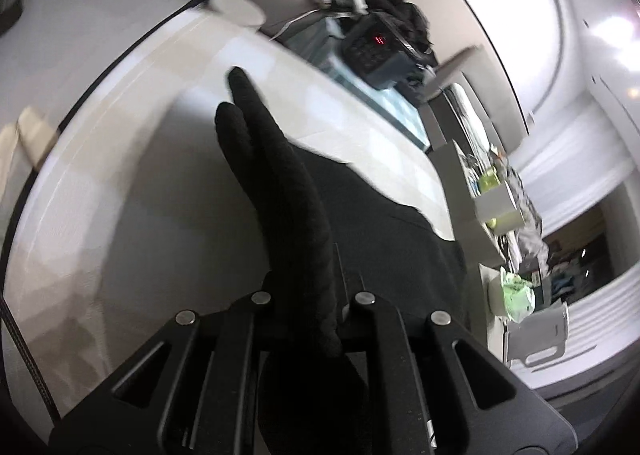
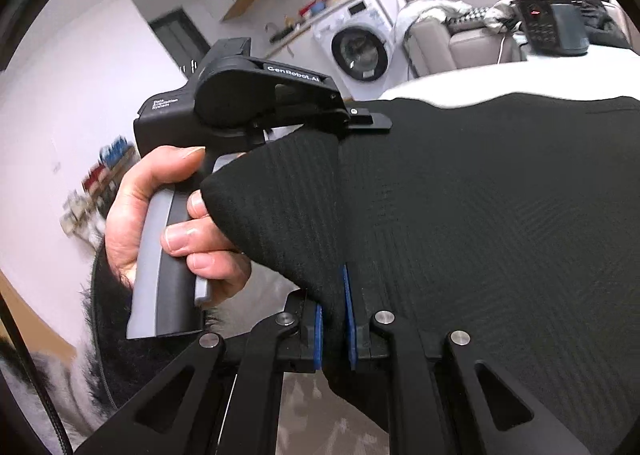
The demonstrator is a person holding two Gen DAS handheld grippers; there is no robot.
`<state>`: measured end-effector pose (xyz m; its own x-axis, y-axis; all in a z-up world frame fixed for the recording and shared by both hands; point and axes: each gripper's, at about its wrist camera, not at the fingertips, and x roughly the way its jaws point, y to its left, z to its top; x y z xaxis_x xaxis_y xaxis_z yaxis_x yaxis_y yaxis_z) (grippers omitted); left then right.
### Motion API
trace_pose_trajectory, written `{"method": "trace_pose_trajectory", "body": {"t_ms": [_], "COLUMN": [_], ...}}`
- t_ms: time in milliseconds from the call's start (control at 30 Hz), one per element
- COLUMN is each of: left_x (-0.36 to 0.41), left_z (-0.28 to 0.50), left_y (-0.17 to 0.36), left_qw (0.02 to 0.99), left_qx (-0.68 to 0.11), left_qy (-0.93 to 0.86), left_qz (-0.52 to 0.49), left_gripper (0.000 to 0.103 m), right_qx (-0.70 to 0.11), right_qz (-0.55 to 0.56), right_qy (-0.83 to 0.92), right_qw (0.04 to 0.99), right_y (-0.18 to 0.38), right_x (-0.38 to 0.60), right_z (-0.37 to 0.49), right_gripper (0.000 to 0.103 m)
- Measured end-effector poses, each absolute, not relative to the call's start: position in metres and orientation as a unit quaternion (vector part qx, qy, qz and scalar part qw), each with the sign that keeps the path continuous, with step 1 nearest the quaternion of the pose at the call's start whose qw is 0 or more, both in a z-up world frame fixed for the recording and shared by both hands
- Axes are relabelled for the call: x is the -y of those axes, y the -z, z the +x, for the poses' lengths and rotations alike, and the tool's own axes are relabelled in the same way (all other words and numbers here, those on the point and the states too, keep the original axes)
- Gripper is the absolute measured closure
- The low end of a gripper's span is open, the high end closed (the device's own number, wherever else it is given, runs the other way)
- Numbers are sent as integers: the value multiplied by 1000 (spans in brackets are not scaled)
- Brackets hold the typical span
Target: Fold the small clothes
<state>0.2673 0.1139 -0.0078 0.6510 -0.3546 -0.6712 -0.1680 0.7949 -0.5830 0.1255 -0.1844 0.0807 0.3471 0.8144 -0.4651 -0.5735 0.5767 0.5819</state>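
A black ribbed knit garment (image 2: 480, 215) lies spread over the white table (image 2: 460, 79). In the right wrist view my right gripper (image 2: 334, 319) is shut on a folded corner of it, the blue pads (image 2: 319, 331) pressing the cloth from both sides. Just beyond, a hand (image 2: 160, 223) holds my left gripper (image 2: 366, 119), whose fingers clamp the garment's edge. In the left wrist view the left gripper (image 1: 308, 295) is shut on a raised fold of the garment (image 1: 280, 183), which hides the fingertips. The rest of the cloth trails onto the table (image 1: 140, 175).
A black device with a red display (image 2: 548, 27) stands at the table's far side, dark clothes piled behind it. A grey sofa (image 2: 460, 39) and a washing machine (image 2: 360, 51) lie beyond the table. Cluttered shelves (image 1: 504, 207) stand past the table's right end.
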Motion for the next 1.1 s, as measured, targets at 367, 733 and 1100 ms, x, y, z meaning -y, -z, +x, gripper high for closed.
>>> {"method": "trace_pose_trajectory", "body": {"t_ms": [367,733,1100], "left_x": [113,314,278], "left_z": [330,396,376], "left_y": [-77,12,-14], "left_qw": [868,795,815], "left_qx": [-428,-546,-508], "left_qy": [174,241,233], "left_qz": [-184,-111,-154], "left_gripper": [96,86,48], "right_qx": [-285,-352,-373], "right_qz": [286,350,311], "right_qy": [-325,-122,-131], "right_qw": [855,859,864], "right_y": [-105,-47,-40], "right_x": [339,498,521], "right_z": [117,120,117], "right_gripper": [94,94,50]}}
